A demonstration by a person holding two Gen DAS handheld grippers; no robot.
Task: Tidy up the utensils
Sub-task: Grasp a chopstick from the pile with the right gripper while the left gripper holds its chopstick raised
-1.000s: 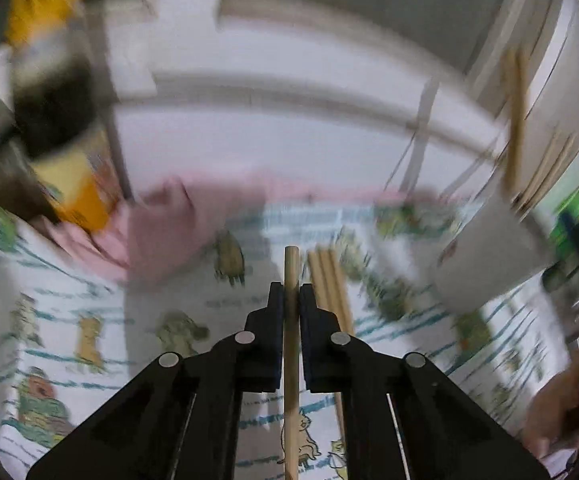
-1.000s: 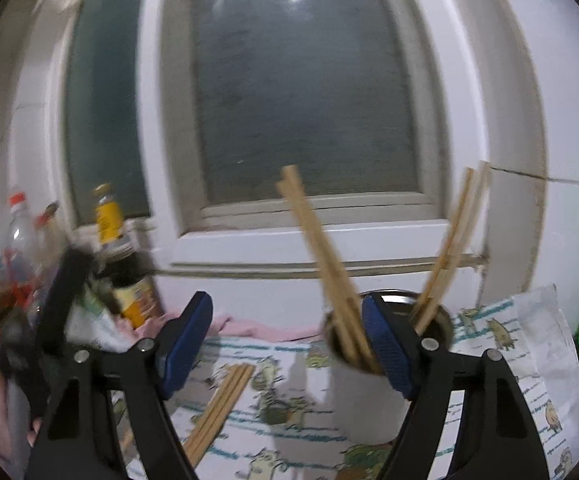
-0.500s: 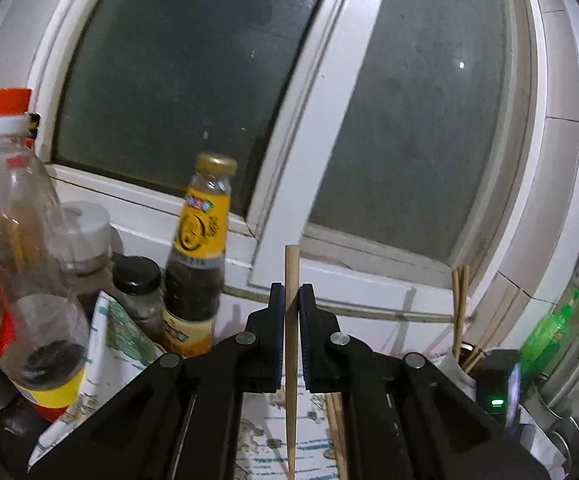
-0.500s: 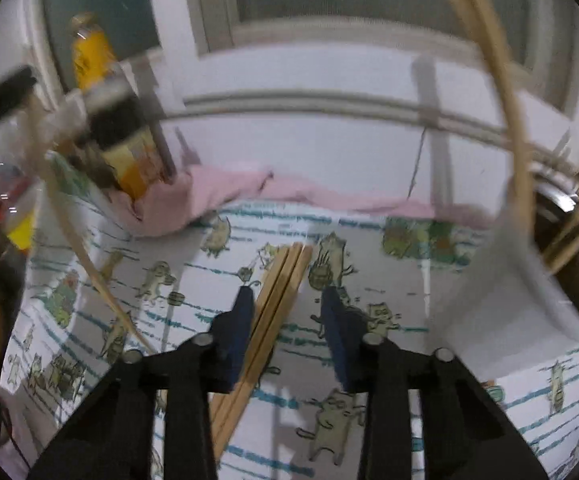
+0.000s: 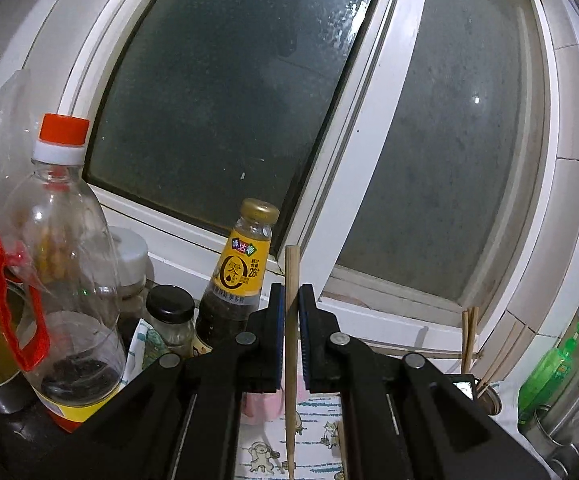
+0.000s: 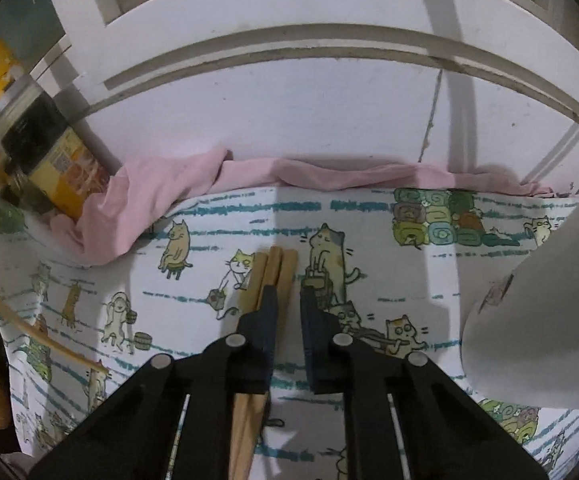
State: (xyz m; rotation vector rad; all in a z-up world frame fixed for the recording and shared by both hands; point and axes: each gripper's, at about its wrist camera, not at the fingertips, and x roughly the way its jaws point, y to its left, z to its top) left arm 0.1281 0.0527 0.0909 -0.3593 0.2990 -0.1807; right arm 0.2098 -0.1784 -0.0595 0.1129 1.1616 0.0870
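Wooden chopsticks (image 6: 273, 276) lie bundled on the cat-print cloth (image 6: 193, 216); the right gripper (image 6: 289, 300), jaws just closing, should pinch only one. Left gripper (image 5: 288, 320) stays clamped on a single chopstick (image 5: 292, 280).

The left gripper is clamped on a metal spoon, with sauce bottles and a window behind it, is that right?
Not quite: the left gripper is clamped on a single wooden chopstick, not a spoon, as the left wrist view shows. The sauce bottles and window are indeed behind it.

Left gripper (image 5: 289, 320) squeezing one wooden chopstick (image 5: 292, 352), pointing at a dark window (image 5: 217, 92). Soy sauce bottle (image 5: 238, 276) and clear plastic bottle (image 5: 65, 264) beside it.
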